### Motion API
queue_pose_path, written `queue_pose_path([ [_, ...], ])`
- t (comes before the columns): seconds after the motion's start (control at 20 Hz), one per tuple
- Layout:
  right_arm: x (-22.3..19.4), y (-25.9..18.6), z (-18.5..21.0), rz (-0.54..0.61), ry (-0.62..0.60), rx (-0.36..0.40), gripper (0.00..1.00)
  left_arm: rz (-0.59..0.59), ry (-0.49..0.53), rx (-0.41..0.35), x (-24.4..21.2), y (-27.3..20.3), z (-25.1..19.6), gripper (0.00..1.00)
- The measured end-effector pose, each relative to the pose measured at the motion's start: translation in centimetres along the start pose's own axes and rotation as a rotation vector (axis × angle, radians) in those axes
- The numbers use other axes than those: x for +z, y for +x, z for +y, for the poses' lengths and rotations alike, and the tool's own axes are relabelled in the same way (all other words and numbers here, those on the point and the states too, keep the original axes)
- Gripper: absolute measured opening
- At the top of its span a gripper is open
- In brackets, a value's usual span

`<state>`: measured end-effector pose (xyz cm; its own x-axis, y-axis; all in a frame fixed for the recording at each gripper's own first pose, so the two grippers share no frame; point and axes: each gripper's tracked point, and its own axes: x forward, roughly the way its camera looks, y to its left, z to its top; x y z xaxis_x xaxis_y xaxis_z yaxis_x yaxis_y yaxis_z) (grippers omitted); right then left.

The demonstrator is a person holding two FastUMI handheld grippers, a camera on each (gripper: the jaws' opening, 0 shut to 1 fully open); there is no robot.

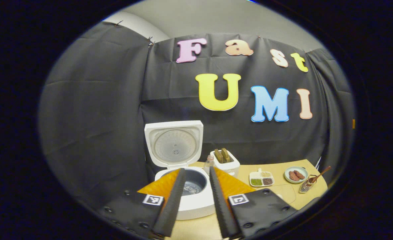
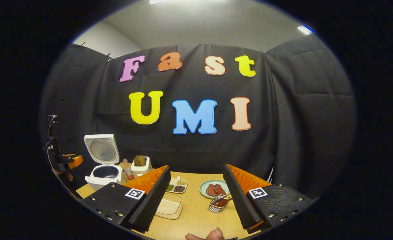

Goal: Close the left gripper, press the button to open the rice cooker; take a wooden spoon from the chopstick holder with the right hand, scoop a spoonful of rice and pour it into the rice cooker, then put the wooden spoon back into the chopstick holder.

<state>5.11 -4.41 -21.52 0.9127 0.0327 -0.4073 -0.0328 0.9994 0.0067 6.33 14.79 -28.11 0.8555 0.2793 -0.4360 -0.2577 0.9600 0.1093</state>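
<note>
With its lid up, the rice cooker (image 1: pixel 183 186) stands partly hidden behind the narrowly parted left claw (image 1: pixel 196 186), while the right claw (image 2: pixel 196 190) gapes wide, holding nothing, and the wooden spoon (image 1: pixel 319 175) leans in the chopstick holder (image 1: pixel 305 187) far right of the cooker.

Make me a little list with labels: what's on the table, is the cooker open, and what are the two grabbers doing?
cooker: white rice cooker, lid up, dark inner pot showing
spoon: brown wooden spoon in the metal wire chopstick holder
rice: shallow clear container on the wooden table
other things: white toaster, divided white dish of grains, pale green plate with brown pieces
left hand-held gripper: open, empty
right hand-held gripper: open, empty
</note>
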Motion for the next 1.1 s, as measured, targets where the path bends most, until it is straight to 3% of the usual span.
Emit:
queue_pose_path([
  [0.1,-2.0,2.1,-3.1,0.023,0.009,-0.013,0.97,-0.039,0.027,0.028,1.5,-1.7,-1.2,0.88],
  [0.2,-4.5,4.1,-6.3,0.058,0.017,-0.03,0.97,-0.031,0.031,0.048,1.5,-2.9,-2.9,0.94],
  [0.45,-11.4,9.2,-12.6,0.145,0.088,-0.065,0.99,0.008,0.02,0.07,1.0,-5.7,-5.9,0.93],
  [0.65,-17.6,12.8,-15.5,0.225,0.149,-0.076,1.0,0.019,0.058,0.099,1.5,-7.5,-6.9,0.95],
  [0.85,-23.1,16.1,-16.6,0.297,0.246,-0.095,1.0,0.062,0.092,0.122,1.3,-8.7,-7.5,0.94],
  [1.1,-27.1,19.0,-15.9,0.377,0.398,-0.094,0.98,0.112,0.11,0.129,0.1,-10.5,-9.1,0.94],
])
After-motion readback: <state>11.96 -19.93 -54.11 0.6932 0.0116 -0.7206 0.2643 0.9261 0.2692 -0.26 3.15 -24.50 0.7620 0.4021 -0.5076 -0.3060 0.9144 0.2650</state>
